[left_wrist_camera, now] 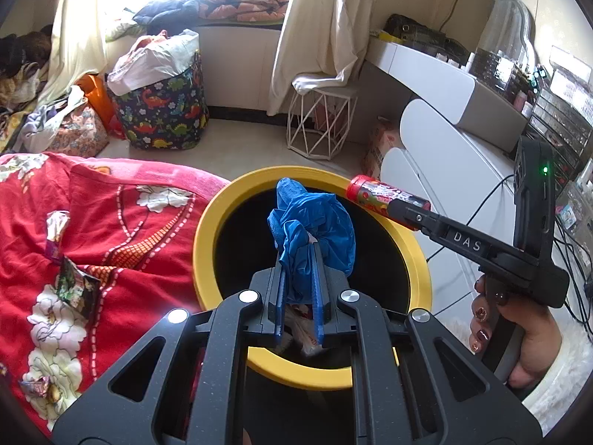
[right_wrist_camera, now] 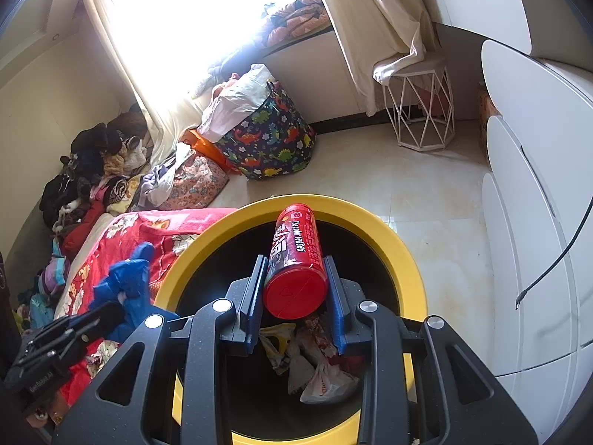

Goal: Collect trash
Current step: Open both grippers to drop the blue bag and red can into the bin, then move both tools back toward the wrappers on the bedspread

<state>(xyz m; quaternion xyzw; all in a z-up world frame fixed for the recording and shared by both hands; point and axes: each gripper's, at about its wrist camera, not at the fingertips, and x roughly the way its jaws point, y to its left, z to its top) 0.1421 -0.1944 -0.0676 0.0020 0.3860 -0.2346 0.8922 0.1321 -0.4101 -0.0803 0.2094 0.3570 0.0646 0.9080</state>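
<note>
A yellow-rimmed black bin (left_wrist_camera: 207, 230) (right_wrist_camera: 404, 256) stands beside the bed. My left gripper (left_wrist_camera: 298, 256) is shut on a crumpled blue glove (left_wrist_camera: 315, 218), which hangs over the bin's opening. My right gripper (right_wrist_camera: 296, 282) is shut on a red cylindrical can (right_wrist_camera: 296, 256), held lengthwise over the bin. The left wrist view shows that can (left_wrist_camera: 374, 193) above the bin's far right rim, with the right gripper (left_wrist_camera: 411, 215) and a hand (left_wrist_camera: 519, 333) behind it. The glove (right_wrist_camera: 126, 278) and left gripper (right_wrist_camera: 111, 315) appear at the right wrist view's lower left. Wrappers and plastic bags (right_wrist_camera: 318, 363) lie inside the bin.
A red floral bedspread (left_wrist_camera: 111, 222) at left carries several crumpled wrappers (left_wrist_camera: 74, 285). A dinosaur-print hamper (left_wrist_camera: 163, 111), a white wire stool (left_wrist_camera: 318, 122) and a white curved dresser (right_wrist_camera: 537, 222) stand around the tiled floor (right_wrist_camera: 426, 185). A cable (right_wrist_camera: 556, 259) hangs down the dresser.
</note>
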